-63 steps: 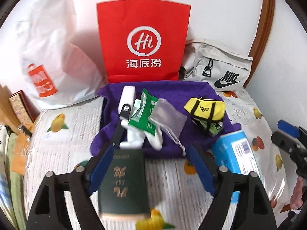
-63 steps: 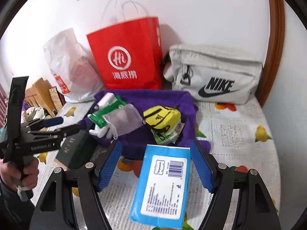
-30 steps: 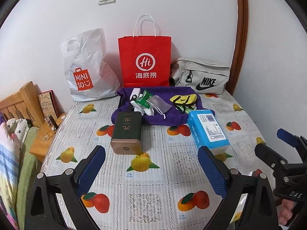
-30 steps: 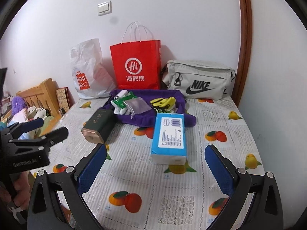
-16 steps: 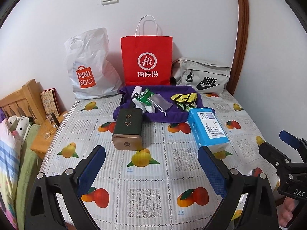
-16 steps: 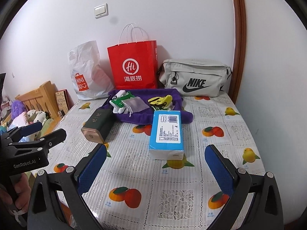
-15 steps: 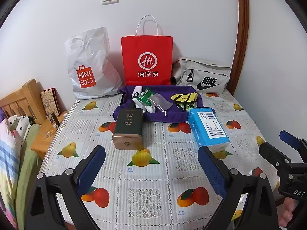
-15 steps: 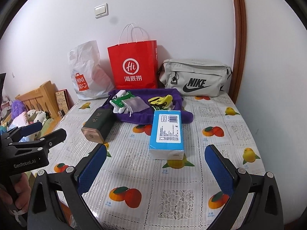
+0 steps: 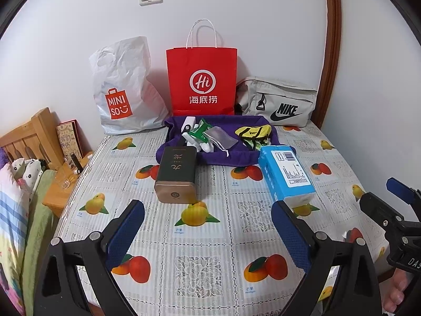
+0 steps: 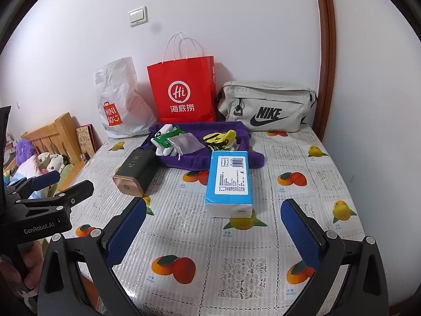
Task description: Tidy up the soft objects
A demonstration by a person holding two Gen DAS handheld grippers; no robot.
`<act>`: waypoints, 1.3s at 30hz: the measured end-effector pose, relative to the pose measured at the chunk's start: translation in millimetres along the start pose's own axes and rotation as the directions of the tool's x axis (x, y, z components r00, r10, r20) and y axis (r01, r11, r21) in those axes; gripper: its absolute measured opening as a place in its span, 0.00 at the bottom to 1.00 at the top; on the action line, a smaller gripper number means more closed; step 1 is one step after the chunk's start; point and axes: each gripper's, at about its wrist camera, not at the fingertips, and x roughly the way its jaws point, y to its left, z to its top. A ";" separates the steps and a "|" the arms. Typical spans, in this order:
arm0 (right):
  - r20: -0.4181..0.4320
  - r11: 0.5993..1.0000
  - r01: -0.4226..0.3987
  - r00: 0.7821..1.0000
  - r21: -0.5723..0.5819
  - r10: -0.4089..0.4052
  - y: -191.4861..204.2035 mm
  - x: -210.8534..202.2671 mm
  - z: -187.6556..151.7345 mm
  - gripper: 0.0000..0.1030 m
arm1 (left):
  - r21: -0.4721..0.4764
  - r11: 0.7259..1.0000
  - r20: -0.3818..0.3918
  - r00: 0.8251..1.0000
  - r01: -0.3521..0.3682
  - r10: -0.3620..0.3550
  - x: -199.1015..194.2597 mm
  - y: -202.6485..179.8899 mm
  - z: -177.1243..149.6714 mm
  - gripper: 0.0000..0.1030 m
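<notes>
A purple cloth (image 9: 236, 159) (image 10: 218, 129) lies at the back of the table with a white tube, a green packet (image 9: 201, 131), a grey drawstring pouch (image 9: 221, 138) (image 10: 185, 143) and a small yellow bag (image 9: 254, 131) (image 10: 221, 137) on it. A dark green box (image 9: 176, 173) (image 10: 135, 168) and a blue tissue pack (image 9: 285, 173) (image 10: 230, 176) lie in front of it. My left gripper (image 9: 208, 226) and my right gripper (image 10: 213, 221) are both open and empty, held back over the table's near part.
A white Miniso plastic bag (image 9: 123, 89), a red paper bag (image 9: 202, 79) and a grey Nike bag (image 9: 279, 105) stand along the back wall. A wooden bed frame (image 9: 29, 134) with plush toys is at the left. The fruit-print tablecloth (image 9: 200, 263) covers the table.
Both grippers have drawn far back from the green box and the tissue pack since two seconds ago. Over the last half second nothing has visibly moved.
</notes>
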 end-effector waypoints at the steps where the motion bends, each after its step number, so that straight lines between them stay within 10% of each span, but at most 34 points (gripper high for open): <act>1: 0.000 1.000 0.000 1.000 0.001 0.000 -0.5 -0.3 -0.2 0.98 | -0.001 1.000 -0.001 1.000 0.000 0.000 0.1 0.1 0.0 0.95; 39: -0.003 1.000 -0.002 1.000 0.002 0.002 -1.4 -0.4 -1.4 0.98 | 0.004 1.000 0.000 1.000 0.002 -0.002 0.6 -0.3 -1.1 0.95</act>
